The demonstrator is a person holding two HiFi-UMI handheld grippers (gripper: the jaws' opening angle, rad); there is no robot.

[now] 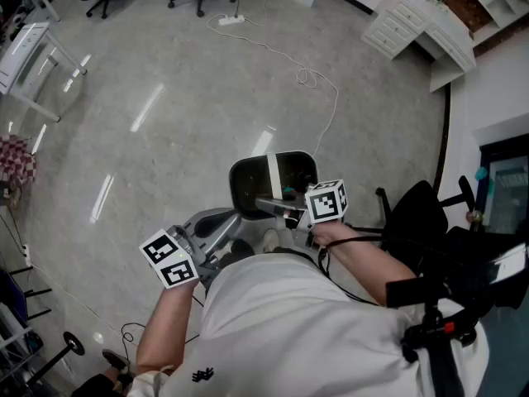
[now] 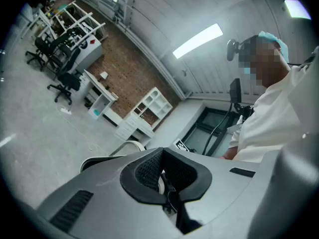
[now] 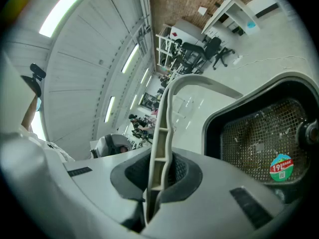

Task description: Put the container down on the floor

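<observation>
Grey floor [image 1: 165, 122] is spreading beneath everything. Black container [image 1: 248, 190] is hanging in front of the person, over the floor; contact with the floor is not determinable. Its white handle [image 3: 160, 133] is arching over the opening. Right hand-held gripper [image 3: 155, 185] is clamping that handle. Left hand-held gripper [image 2: 167, 185] is sitting beside the container, jaws pressed together.

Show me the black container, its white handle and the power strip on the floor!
black container [image 1: 246, 187], head view, on its dark inside wall.
white handle [image 3: 160, 148], right gripper view, on its ribbed lower stretch.
power strip [image 1: 231, 21], head view, on its middle.
</observation>
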